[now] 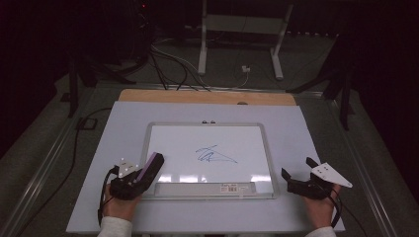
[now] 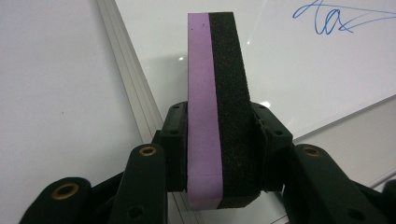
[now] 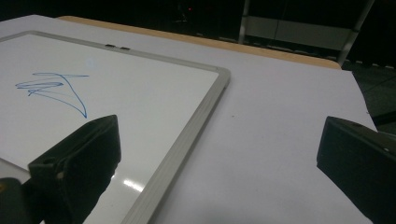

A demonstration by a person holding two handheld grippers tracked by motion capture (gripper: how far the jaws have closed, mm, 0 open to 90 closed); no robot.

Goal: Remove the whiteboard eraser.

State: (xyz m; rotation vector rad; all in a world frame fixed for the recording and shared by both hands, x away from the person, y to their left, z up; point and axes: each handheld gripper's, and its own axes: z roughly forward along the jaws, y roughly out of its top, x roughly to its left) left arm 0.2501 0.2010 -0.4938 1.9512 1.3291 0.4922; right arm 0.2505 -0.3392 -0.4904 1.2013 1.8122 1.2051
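Observation:
A whiteboard (image 1: pixel 163 133) with a silver frame lies flat on the table, a blue scribble (image 1: pixel 214 155) near its middle. My left gripper (image 1: pixel 146 173) sits at the board's lower left corner, shut on a purple-and-black eraser (image 2: pixel 217 116) that stands on edge between the jaws and sticks out over the board. Both pads press its two faces. My right gripper (image 1: pixel 297 168) rests on the table just right of the board's lower right corner, jaws wide open with nothing between them. In the right gripper view the board's frame (image 3: pixel 196 116) runs between the jaws.
A pale sheet (image 1: pixel 123 118) covers the wooden tabletop (image 1: pixel 148 95). The board's tray with a barcode label (image 1: pixel 232 188) runs along its near edge. Beyond the table are a white stand (image 1: pixel 242 29) and cables (image 1: pixel 168 64) on the floor.

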